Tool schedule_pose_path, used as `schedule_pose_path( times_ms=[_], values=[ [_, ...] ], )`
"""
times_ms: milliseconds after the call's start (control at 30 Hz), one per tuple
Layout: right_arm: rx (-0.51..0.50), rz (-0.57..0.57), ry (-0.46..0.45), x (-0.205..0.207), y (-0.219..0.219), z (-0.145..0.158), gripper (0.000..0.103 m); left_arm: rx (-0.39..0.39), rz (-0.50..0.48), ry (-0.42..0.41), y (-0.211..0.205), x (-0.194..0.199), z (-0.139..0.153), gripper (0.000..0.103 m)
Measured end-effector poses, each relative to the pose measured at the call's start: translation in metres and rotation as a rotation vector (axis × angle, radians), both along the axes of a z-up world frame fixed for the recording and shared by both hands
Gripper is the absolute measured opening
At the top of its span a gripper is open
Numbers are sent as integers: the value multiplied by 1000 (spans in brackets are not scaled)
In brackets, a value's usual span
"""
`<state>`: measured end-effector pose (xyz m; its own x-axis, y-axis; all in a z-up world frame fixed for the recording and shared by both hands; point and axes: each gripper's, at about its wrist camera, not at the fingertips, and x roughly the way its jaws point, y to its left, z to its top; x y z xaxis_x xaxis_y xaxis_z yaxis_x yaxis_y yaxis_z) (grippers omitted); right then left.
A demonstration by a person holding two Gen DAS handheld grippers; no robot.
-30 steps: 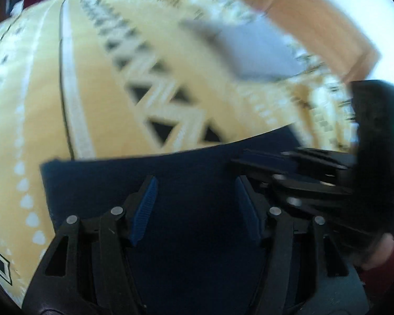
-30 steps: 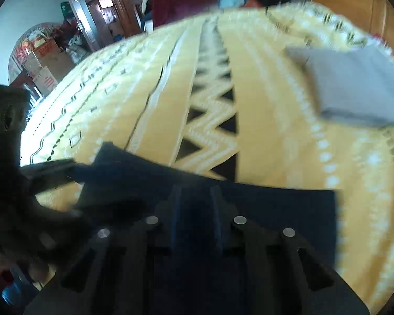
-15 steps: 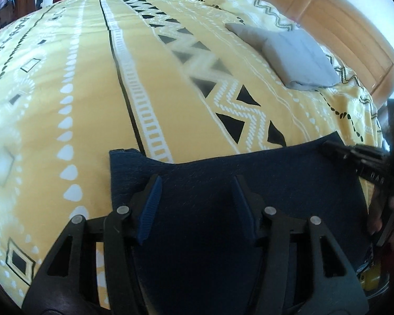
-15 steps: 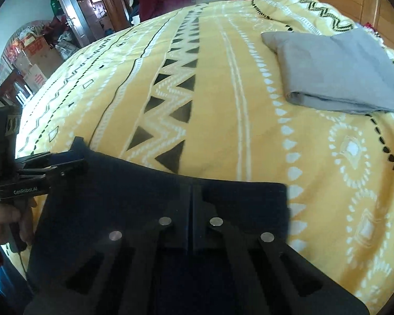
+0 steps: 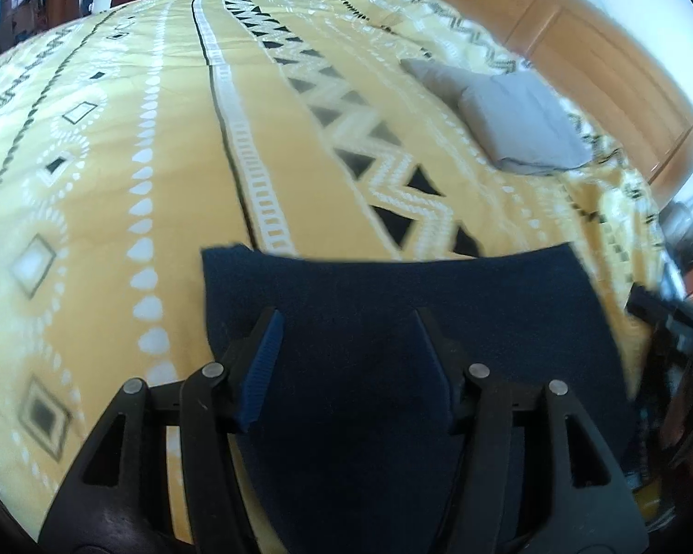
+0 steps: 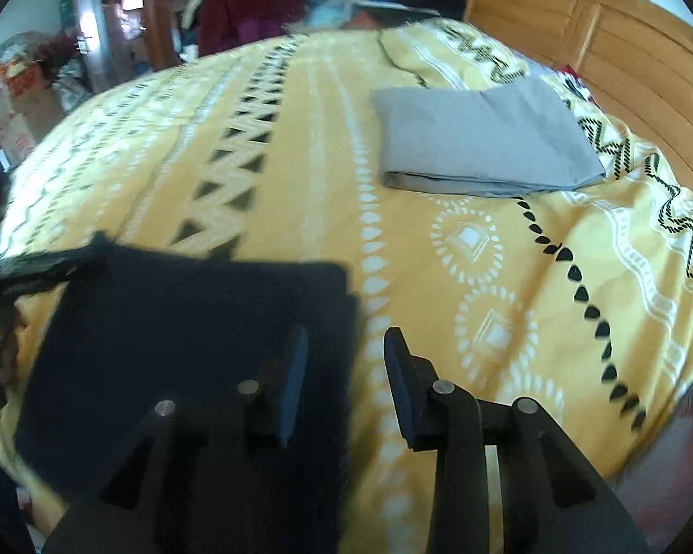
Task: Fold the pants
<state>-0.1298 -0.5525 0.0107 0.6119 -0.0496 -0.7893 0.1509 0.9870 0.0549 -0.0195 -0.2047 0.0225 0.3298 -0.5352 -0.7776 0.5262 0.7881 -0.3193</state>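
The navy pants [image 5: 392, 304] lie folded into a flat rectangle on the yellow patterned bedspread [image 5: 115, 161]. My left gripper [image 5: 346, 351] hovers over their near half, jaws opening a little, with the cloth below the blue pads and not pinched. In the right wrist view the pants [image 6: 185, 323] fill the lower left. My right gripper [image 6: 346, 369] is at their right edge, jaws opening. Its left finger [image 6: 293, 378] is over the cloth and its right finger [image 6: 399, 383] over bare bedspread. Nothing is pinched.
A folded grey garment [image 6: 480, 138] lies further up the bed, also the grey garment [image 5: 522, 124] in the left view. A wooden headboard [image 6: 623, 46] runs along the right. Piled clothes and boxes [image 6: 23, 92] stand beyond the far side of the bed.
The right gripper was shut over the pants; now it is open and has slid right to their edge. The left gripper pulled back slightly. The pants settled flat.
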Motion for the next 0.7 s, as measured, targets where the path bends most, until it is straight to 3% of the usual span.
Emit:
schedule_pose_path(
  times_ms=[100, 200, 300, 367, 567, 700],
  values=[
    [19, 64, -43, -37, 30, 6, 38, -43, -72, -24, -4, -39, 11, 58],
    [19, 116, -43, -61, 63, -4, 38, -74, -222, -26, -14, -96, 9, 58],
    [45, 130, -19, -76, 75, -24, 38, -26, -280, -24, -19, -123, -10, 58],
    [38, 121, 9, -81, 77, -38, 38, -8, -308, -72, -16, -130, -18, 58],
    [52, 138, 12, -89, 67, -46, 36, -28, -298, -61, 11, -122, -15, 58],
    [64, 146, 21, -91, 58, -47, 34, -17, -233, -46, 38, -116, -18, 58]
  ],
)
